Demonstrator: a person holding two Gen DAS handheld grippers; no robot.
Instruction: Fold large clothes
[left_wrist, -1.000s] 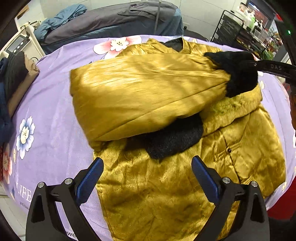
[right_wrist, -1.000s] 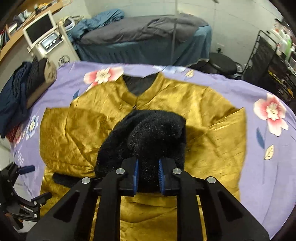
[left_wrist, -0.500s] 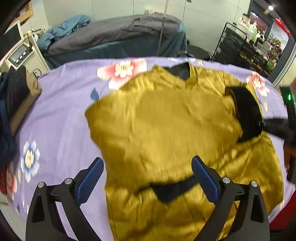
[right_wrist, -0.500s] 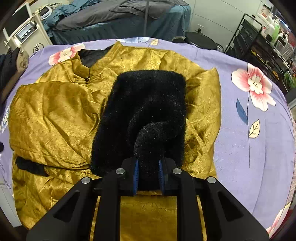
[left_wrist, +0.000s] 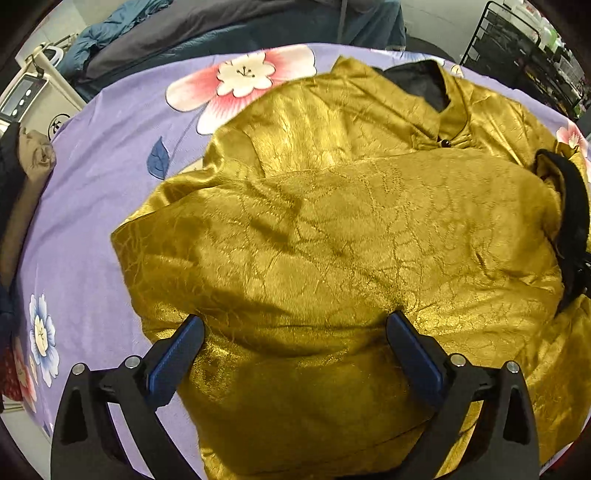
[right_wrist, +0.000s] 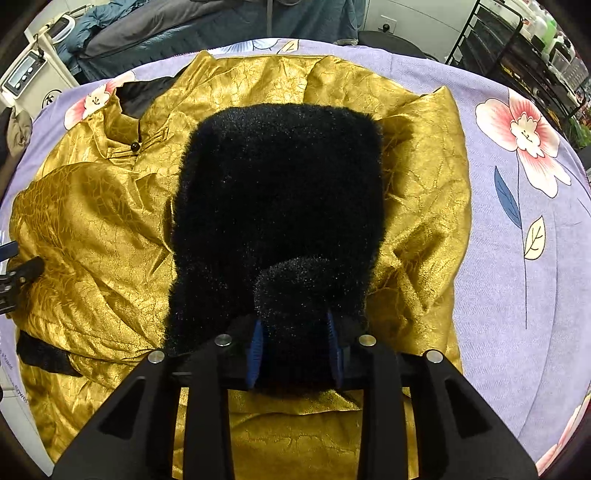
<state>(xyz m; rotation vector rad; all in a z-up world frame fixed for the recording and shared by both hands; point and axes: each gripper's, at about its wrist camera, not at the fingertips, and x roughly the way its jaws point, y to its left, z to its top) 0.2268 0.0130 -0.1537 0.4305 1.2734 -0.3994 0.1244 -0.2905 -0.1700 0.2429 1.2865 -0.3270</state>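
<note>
A gold satin jacket (left_wrist: 332, 240) lies on the purple floral sheet (left_wrist: 92, 184), collar (left_wrist: 417, 81) at the far side. One sleeve is folded across its front. My left gripper (left_wrist: 295, 332) hovers open just over the folded gold fabric, nothing between its fingers. In the right wrist view the jacket's black fleece lining (right_wrist: 277, 192) is turned up over the gold cloth (right_wrist: 92, 221). My right gripper (right_wrist: 294, 343) has a fold of that fleece filling the gap between its blue pads while its jaws are opening. The left gripper's tip (right_wrist: 14, 273) shows at the left edge.
A bed with grey and blue covers (left_wrist: 221, 22) stands behind the table. A black wire rack (right_wrist: 517, 44) is at the back right, a white device (left_wrist: 26, 96) at the back left. Piled clothes (left_wrist: 22, 184) lie on the table's left edge.
The sleeve has come down flat across the jacket. My left gripper has dropped closer over the gold fabric. My right gripper has sunk with the black fleece and its pads have spread apart.
</note>
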